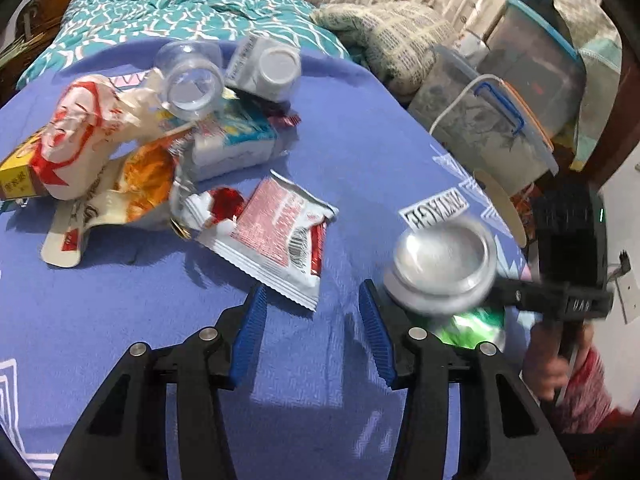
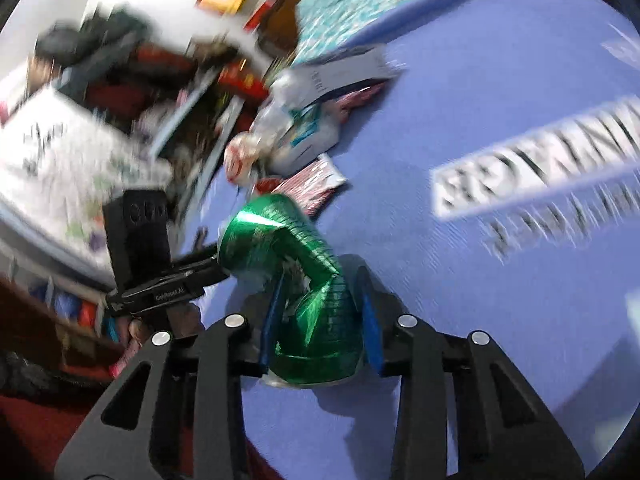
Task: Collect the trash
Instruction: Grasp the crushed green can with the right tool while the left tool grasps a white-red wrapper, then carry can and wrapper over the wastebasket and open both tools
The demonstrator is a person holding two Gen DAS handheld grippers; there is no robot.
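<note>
The right gripper (image 2: 320, 316) has the crushed green can (image 2: 288, 264), blue pads pinching its dented waist, the silver base showing in the left wrist view. The can hangs just beside the red-and-white sachet (image 1: 276, 228), toward the near edge of the purple bedspread (image 1: 352, 152). The left gripper (image 1: 312, 328) hovers right at that sachet's near corner, fingers spread with nothing between them. Behind the sachet sits the rest of the pile: clear plastic bottle (image 1: 192, 80), white jar (image 1: 272, 68), crumpled wrappers (image 1: 92, 132). So one piece is picked; I judge carrying it off comes next, though no bin shows. The left needs to drop flat and nip that thin foil edge.
</note>
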